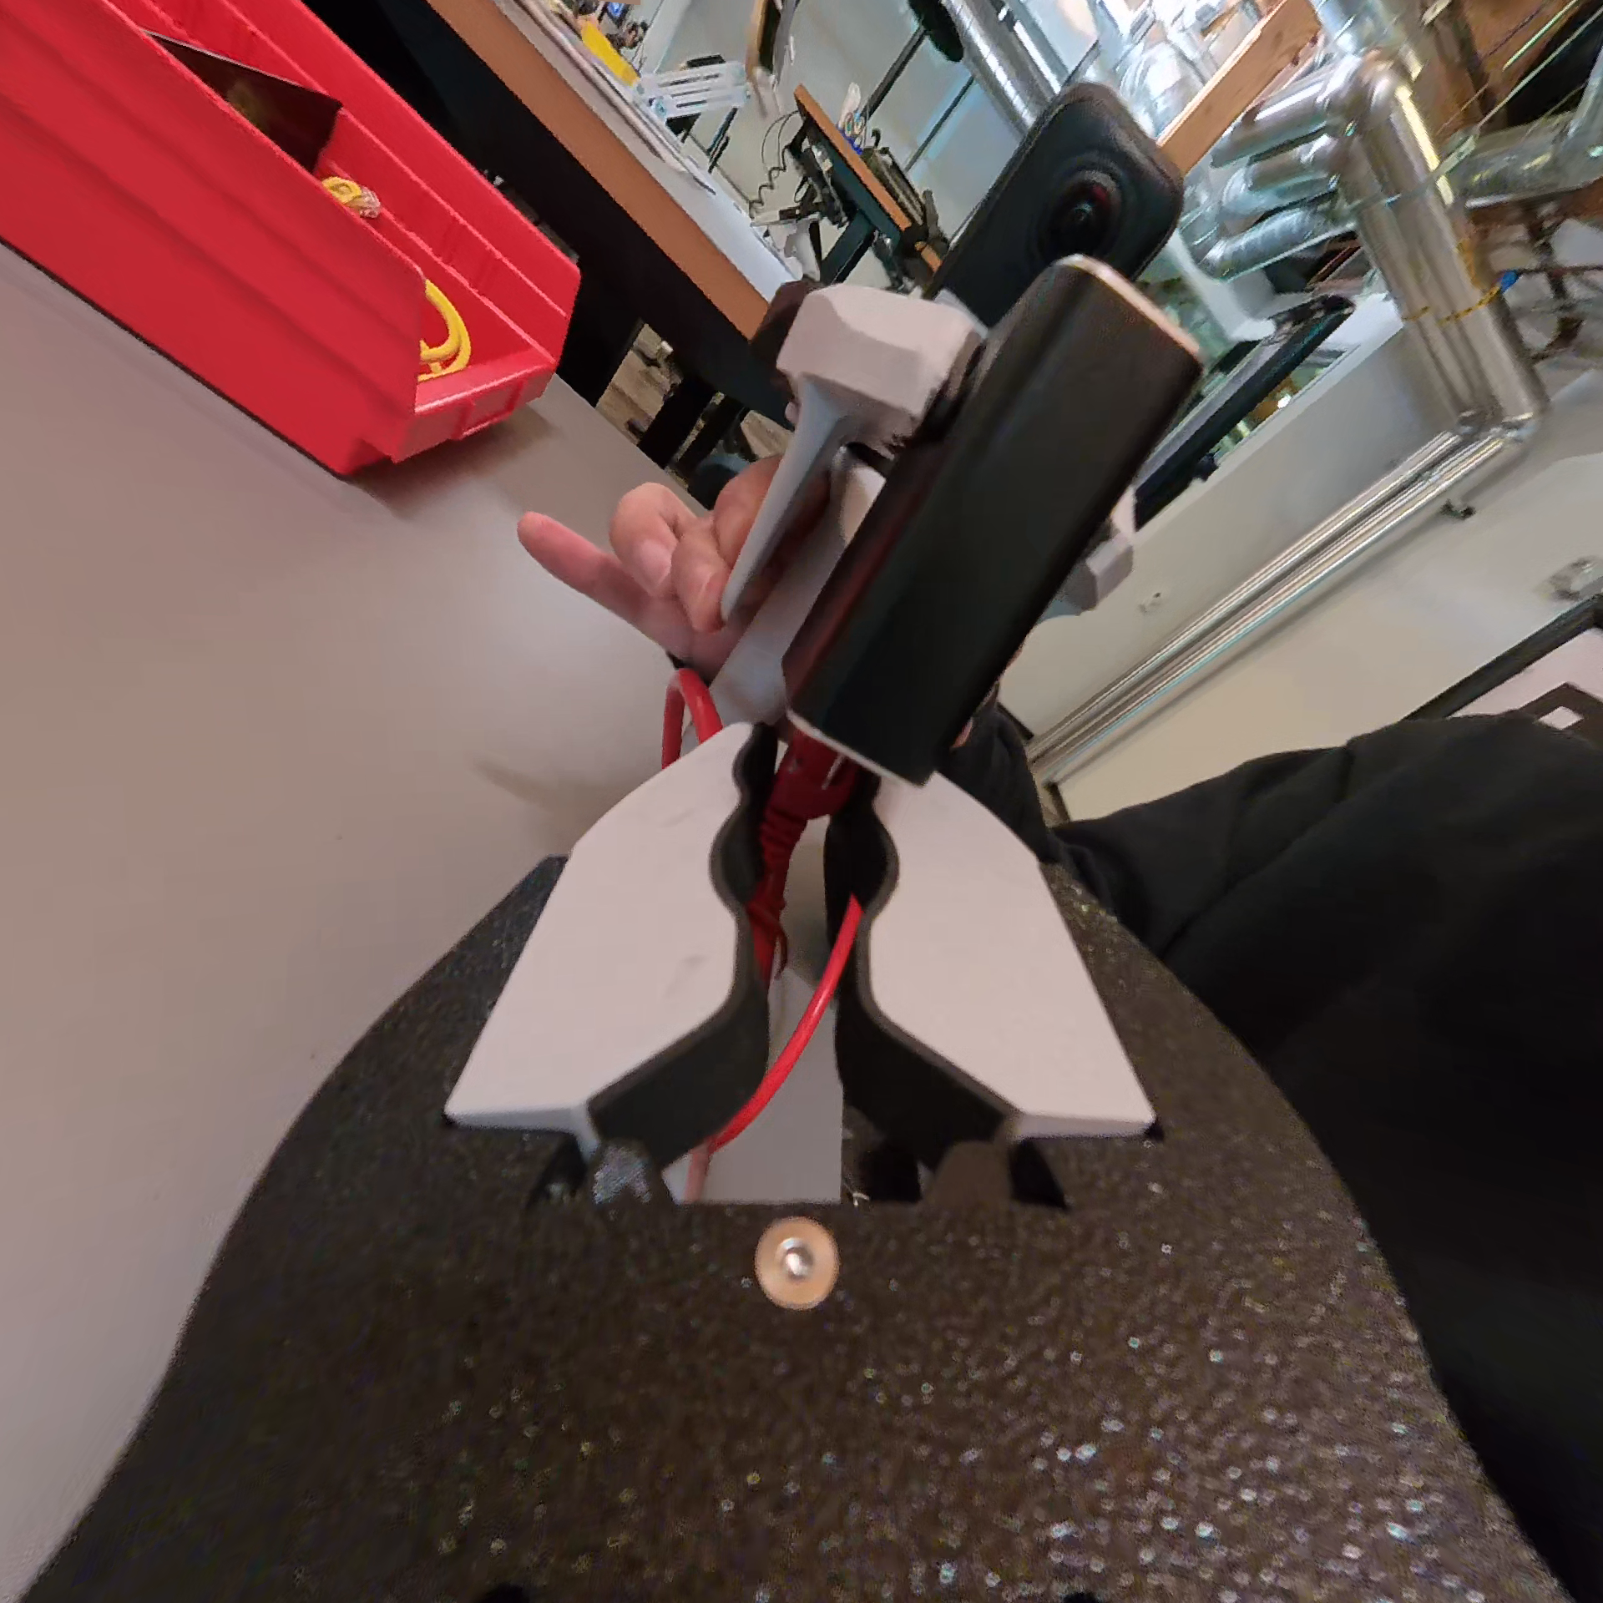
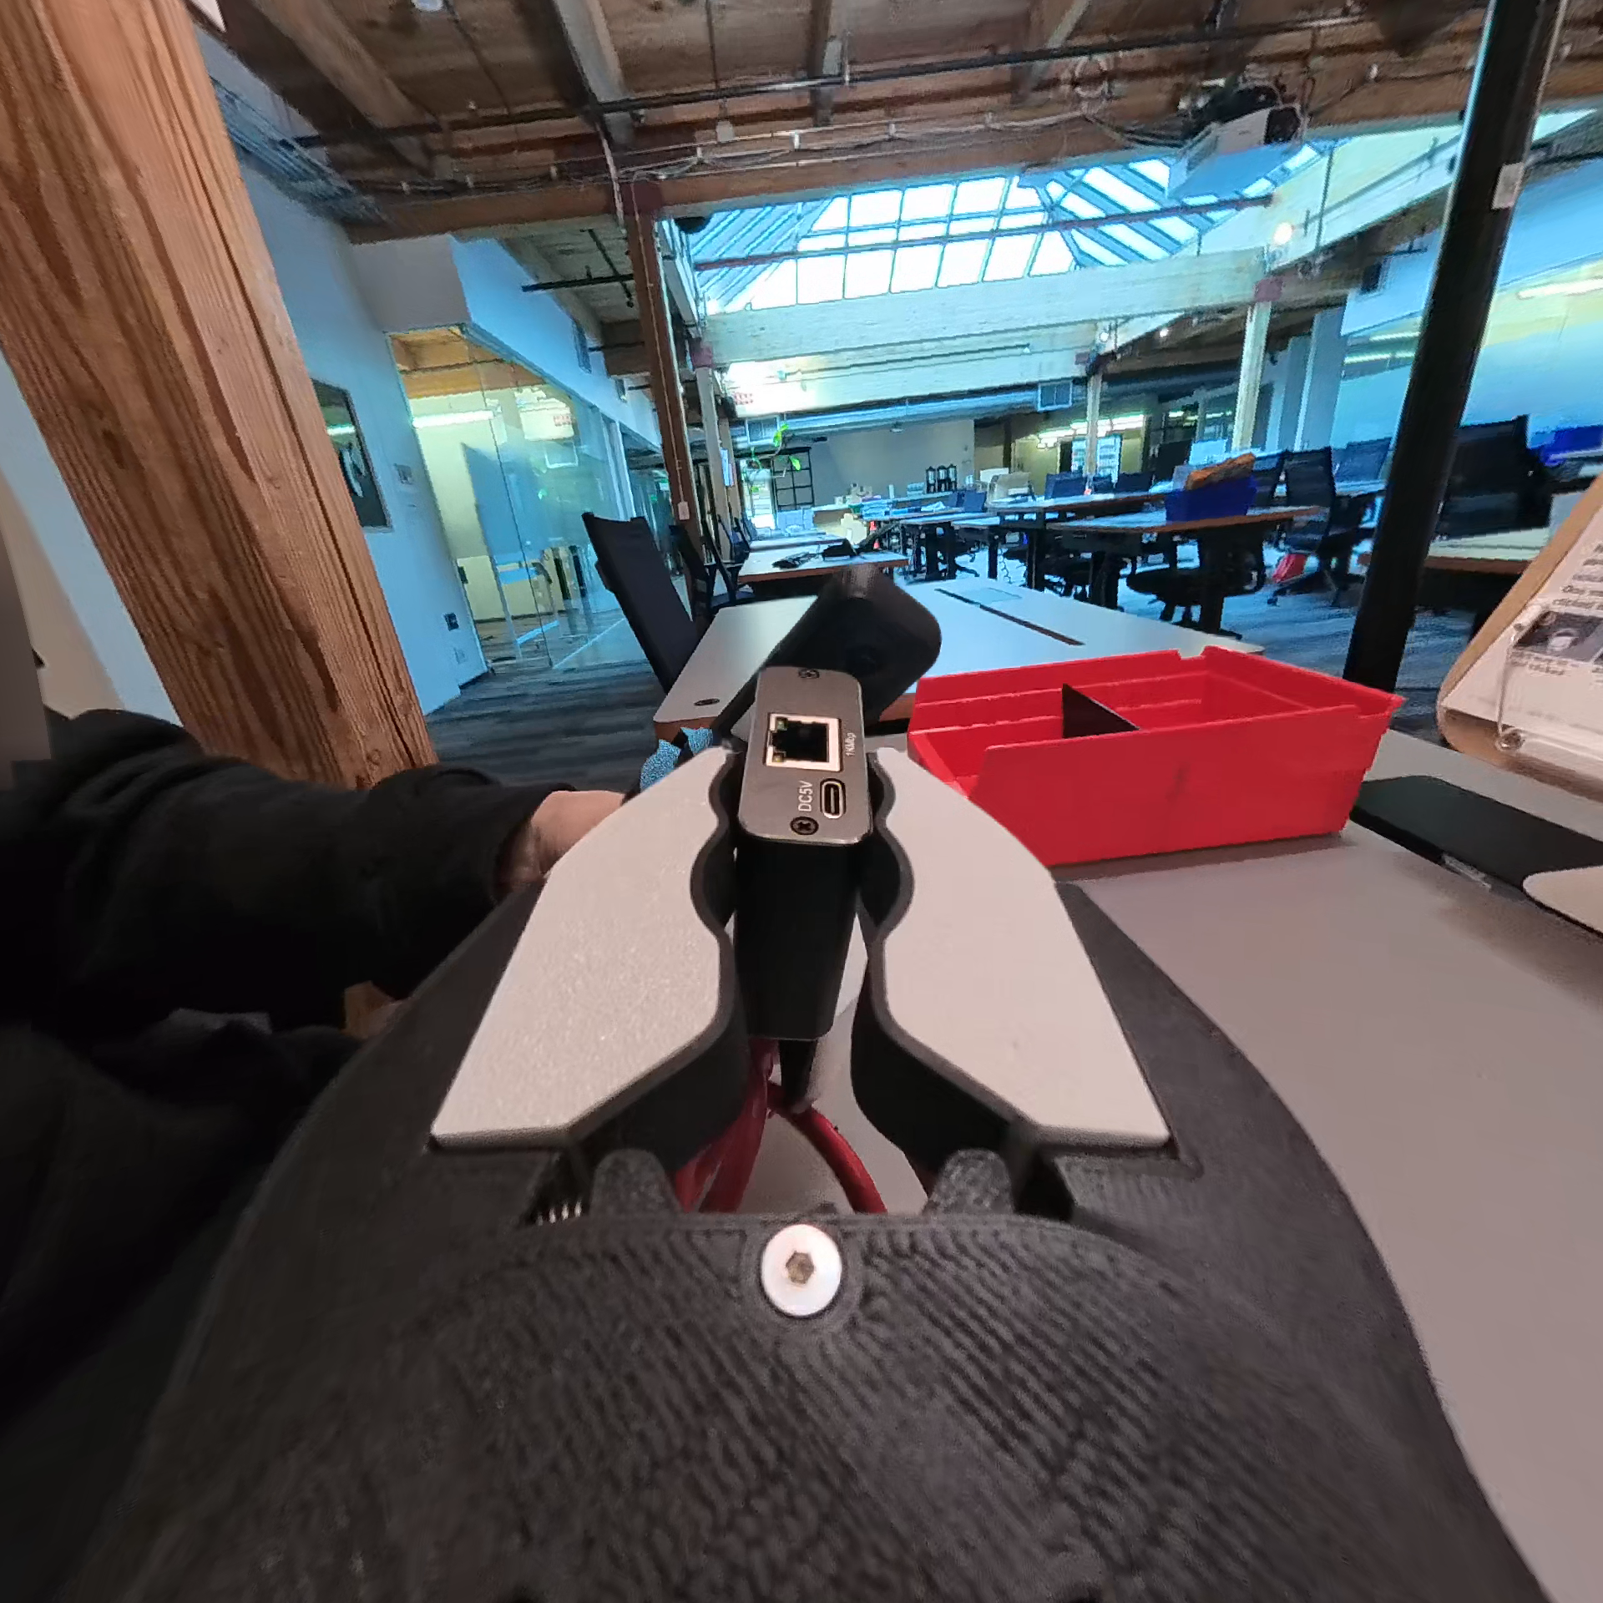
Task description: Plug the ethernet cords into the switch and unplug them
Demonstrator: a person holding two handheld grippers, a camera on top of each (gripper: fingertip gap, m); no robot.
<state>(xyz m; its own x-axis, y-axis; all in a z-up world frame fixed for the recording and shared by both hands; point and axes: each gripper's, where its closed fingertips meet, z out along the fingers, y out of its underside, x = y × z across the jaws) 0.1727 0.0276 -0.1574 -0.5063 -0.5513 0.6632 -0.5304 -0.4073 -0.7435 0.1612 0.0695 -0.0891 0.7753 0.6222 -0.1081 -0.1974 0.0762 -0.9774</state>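
My right gripper (image 2: 802,781) is shut on a black switch (image 2: 802,833) and holds it above the grey table (image 2: 1301,997), one port end facing the camera. The switch (image 1: 980,538) also shows in the left wrist view, between the right gripper's grey fingers (image 1: 781,520). My left gripper (image 1: 811,772) is shut on the plug of a red ethernet cord (image 1: 794,824), whose tip meets the switch's near end. Whether it is seated is hidden. The red cord (image 1: 807,1032) loops back between the left fingers. Red cords (image 2: 763,1128) hang under the switch.
A red bin (image 1: 260,217) holding a yellow cord (image 1: 442,338) stands on the table at the back left; it also shows in the right wrist view (image 2: 1128,781). A wooden post (image 2: 173,390), a black pole (image 2: 1457,347), a clipboard (image 2: 1544,659) and a flat black device (image 2: 1475,833) stand around. There is about 7 cm between the tips of the two grippers.
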